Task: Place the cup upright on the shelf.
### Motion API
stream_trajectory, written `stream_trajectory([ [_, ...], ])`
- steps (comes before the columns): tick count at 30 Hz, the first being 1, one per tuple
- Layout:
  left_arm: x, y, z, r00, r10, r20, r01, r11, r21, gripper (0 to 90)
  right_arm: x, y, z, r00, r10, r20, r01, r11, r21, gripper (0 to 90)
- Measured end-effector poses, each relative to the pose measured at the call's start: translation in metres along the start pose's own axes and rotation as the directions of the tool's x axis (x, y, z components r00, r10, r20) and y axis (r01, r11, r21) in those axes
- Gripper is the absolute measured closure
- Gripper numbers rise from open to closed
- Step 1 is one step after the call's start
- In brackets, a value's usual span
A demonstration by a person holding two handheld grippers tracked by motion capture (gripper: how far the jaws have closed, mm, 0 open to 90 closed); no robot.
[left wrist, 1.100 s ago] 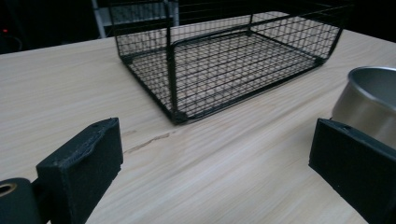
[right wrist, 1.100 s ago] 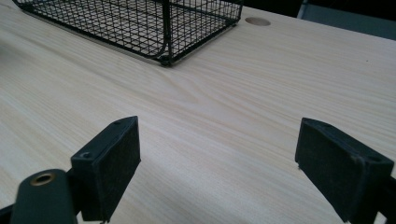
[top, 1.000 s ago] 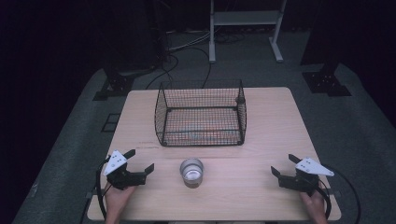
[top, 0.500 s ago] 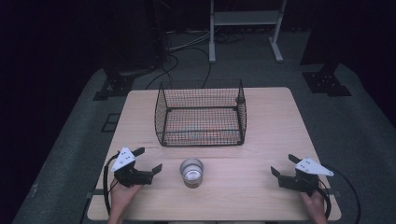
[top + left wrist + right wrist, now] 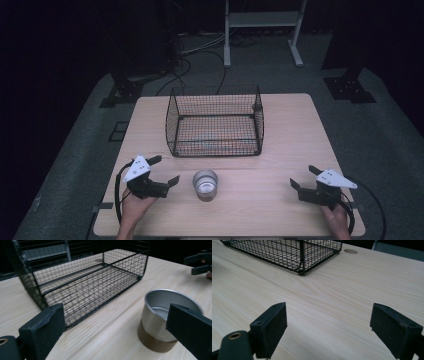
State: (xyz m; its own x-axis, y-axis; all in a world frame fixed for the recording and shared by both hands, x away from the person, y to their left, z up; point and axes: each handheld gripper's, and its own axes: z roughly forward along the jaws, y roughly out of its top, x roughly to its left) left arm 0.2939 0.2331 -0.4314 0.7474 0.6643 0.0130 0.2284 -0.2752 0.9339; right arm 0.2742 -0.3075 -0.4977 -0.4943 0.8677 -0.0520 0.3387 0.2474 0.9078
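Observation:
A small metal cup (image 5: 205, 184) with a brown base stands upright near the table's front middle; in the left gripper view the cup (image 5: 168, 315) is close, just beyond the right jaw. My left gripper (image 5: 165, 170) is open, a short way left of the cup, with nothing between its jaws. A black wire basket (image 5: 215, 122) sits behind the cup at the table's centre, and the basket (image 5: 85, 280) looks bare inside. My right gripper (image 5: 304, 176) rests open at the front right, far from the cup, over bare wood (image 5: 329, 315).
The light wooden table (image 5: 295, 135) has open room on both sides of the basket. A round hole (image 5: 350, 251) marks the tabletop past the basket's corner. Dark floor, cables and stand legs (image 5: 227, 45) lie beyond the far edge.
My left gripper has moved right and slightly forward toward the cup, still open. The right gripper, cup and basket have stayed put.

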Motion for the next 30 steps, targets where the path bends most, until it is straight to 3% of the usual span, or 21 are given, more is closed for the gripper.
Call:
stream_trajectory([
  [7, -0.005, 0.009, 0.002, 0.9986, 0.01, 0.053, -0.01, 0.9999, -0.01, 1.4, 0.0, 0.0, 0.0, 1.0, 0.004, 0.0, -0.004, 1.0, 0.001, 13.4],
  [14, -0.01, 0.015, 0.002, 0.9972, 0.028, 0.069, -0.028, 0.9996, -0.002, 1.0, 0.0, 0.0, 0.0, 1.0, 0.004, 0.0, -0.004, 1.0, 0.001, 13.4],
  [30, -0.022, 0.033, 0.006, 0.9838, 0.071, 0.165, -0.076, 0.9968, 0.026, 1.0, 0.0, 0.0, 0.0, 1.0, 0.004, 0.001, -0.004, 1.0, 0.0, 13.4],
])
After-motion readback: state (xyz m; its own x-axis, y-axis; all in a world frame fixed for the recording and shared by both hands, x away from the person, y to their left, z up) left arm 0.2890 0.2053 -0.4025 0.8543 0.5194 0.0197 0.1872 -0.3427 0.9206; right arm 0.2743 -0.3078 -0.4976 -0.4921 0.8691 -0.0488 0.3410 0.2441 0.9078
